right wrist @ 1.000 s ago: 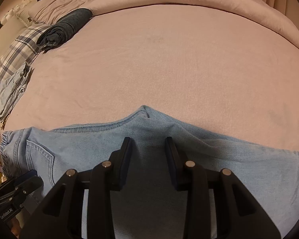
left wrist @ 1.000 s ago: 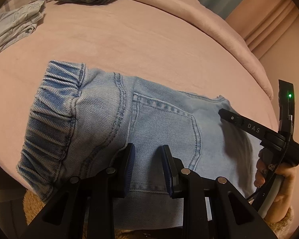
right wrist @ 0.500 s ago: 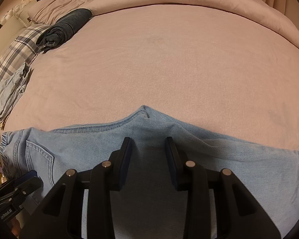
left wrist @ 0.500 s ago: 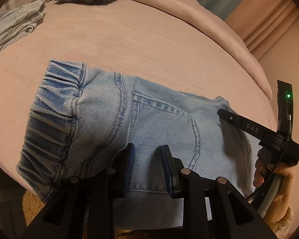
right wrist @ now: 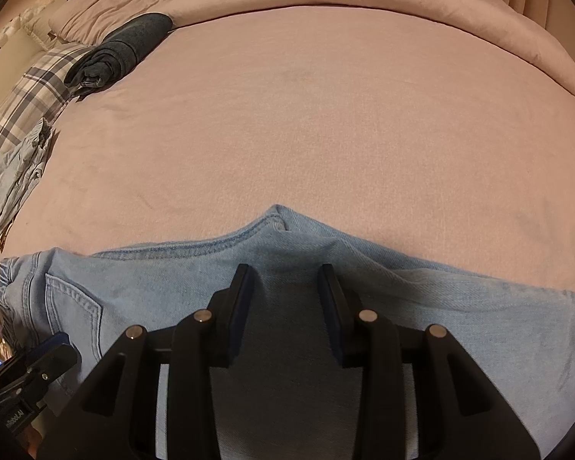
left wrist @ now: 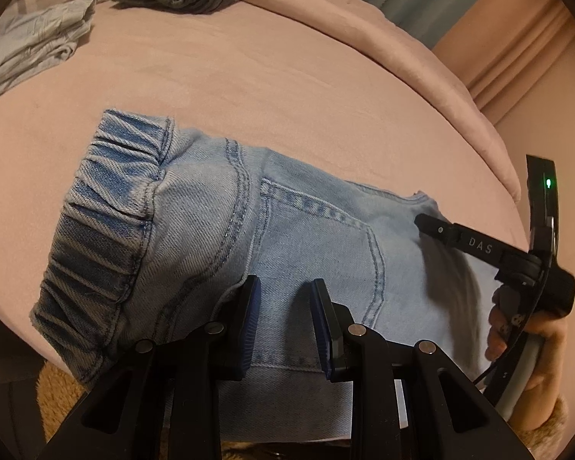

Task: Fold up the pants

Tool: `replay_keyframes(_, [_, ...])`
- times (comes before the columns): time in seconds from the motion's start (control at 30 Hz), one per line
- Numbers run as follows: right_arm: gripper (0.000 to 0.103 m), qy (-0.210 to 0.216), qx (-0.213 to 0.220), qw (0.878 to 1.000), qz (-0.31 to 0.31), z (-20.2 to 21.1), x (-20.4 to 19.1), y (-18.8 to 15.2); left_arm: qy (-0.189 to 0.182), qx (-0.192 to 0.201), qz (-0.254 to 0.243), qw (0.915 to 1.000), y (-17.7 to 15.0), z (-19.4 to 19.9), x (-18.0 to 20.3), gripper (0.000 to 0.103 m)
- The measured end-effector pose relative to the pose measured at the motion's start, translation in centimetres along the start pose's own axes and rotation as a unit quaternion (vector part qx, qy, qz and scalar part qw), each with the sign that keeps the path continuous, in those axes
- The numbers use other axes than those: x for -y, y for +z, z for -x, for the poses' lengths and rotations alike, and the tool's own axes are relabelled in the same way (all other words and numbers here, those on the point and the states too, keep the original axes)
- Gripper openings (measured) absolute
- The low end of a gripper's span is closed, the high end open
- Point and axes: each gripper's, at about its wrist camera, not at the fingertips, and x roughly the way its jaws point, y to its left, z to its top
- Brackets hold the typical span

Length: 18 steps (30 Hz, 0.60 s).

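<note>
Light-blue denim pants [left wrist: 295,253] lie flat along the near edge of the pink bed [right wrist: 306,134], unmoved since a second ago, while the left gripper [left wrist: 283,322] and right gripper [right wrist: 283,299] hover released above them exactly as before, so no fold has begun.

Your left gripper [left wrist: 283,322] is matte black with ribbed blue pads and silver pivot screws. At the right edge of its view, your right gripper [left wrist: 427,222] bears white "DAS" lettering, a green light and a thin cable.
</note>
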Motion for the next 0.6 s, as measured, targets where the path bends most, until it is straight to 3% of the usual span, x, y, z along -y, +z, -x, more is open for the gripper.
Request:
replay_keyframes(0.2, [0.038, 0.013, 0.005, 1.000, -0.021, 2.7, 1.0, -0.3, 0.030, -0.013, -0.003, 0.9995, 0.5, 0.8, 1.1, 0.027])
replay_keyframes(0.3, [0.060, 0.005, 0.042, 0.998, -0.045, 6.3, 3.6, -1.5, 0.055, -0.017, -0.025, 0.9980, 0.7, 1.4, 2.9, 0.027])
replay_keyframes(0.33, [0.061, -0.005, 0.055, 0.997, -0.061, 7.8, 5.1, -2.2, 0.056, -0.015, -0.036, 0.9976, 0.8, 1.6, 3.7, 0.027])
replay_keyframes(0.5, [0.063, -0.039, 0.069, 0.988, -0.131, 11.7, 11.0, -6.3, 0.023, -0.013, -0.082, 0.9963, 1.0, 2.1, 7.9, 0.027])
replay_keyframes(0.6, [0.063, -0.089, 0.060, 0.981, -0.163, 12.7, 14.1, -9.3, 0.007, -0.021, -0.114, 0.9933, 0.8, 1.2, 10.4, 0.028])
